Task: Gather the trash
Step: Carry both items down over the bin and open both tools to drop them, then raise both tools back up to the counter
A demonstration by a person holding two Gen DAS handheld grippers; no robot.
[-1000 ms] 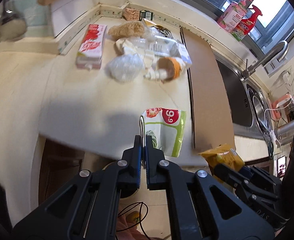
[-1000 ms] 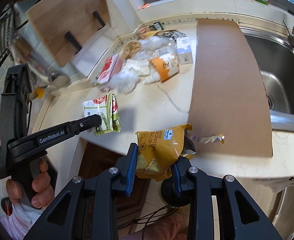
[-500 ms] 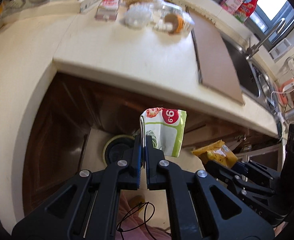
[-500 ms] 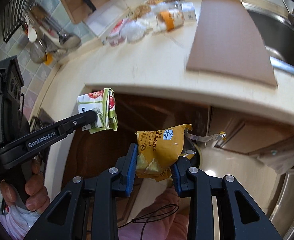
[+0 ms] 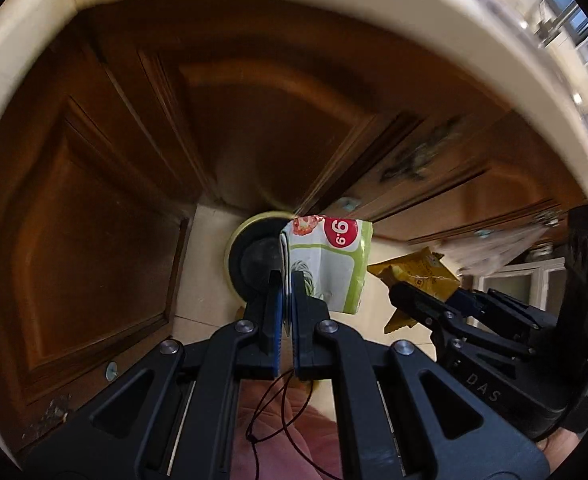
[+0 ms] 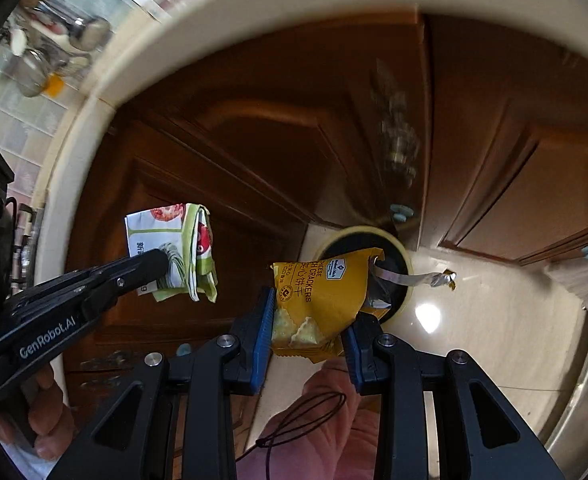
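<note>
- My left gripper points steeply down, its jaws pinched tight on the edge of a folded green-and-white wrapper.
- That wrapper stands up from the fingertips, a red round label at its top, and hangs over the right part of the bin below.
- From the right wrist view I see the same wrapper at the left, clamped at the tip of the left gripper, in front of the dark cabinet doors.
- My right gripper is closed on a yellow cracker bag; both blue pads press its lower sides.
- The bag's torn top leans to the right over the bin, and a silvery torn strip trails off to the right above the floor.
- In the left wrist view the cracker bag sits right of the wrapper, near it but apart, held by the right gripper.
- The bin is round, with a pale rim and a dark inside, and stands on the light floor at the foot of the cabinets, in their corner.
- The pale counter edge arcs across the far side, above the doors.
- A hand grips the left gripper's handle at the lower left.
- Whether either piece is straight above the bin mouth, I cannot tell.
</note>
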